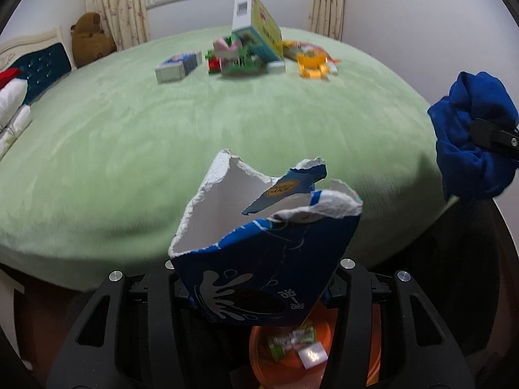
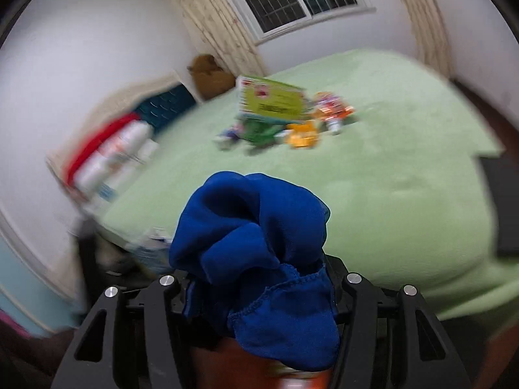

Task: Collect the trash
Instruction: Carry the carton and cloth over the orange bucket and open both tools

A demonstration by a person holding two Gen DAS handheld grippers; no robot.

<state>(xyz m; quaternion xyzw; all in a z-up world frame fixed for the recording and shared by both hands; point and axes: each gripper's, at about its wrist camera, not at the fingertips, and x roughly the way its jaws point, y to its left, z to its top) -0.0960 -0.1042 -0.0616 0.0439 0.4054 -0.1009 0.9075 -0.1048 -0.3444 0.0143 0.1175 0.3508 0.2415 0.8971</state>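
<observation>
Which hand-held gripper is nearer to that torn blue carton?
The left. The left hand-held gripper is clamped on the torn blue carton. The right hand-held gripper, holding a blue cloth, is off to the carton's right.

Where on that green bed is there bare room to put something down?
The near stretch of the green blanket, between the torn blue carton and the toy pile, lies bare. So does the strip toward the pillows. Around the tilted box, it is crowded.
</observation>
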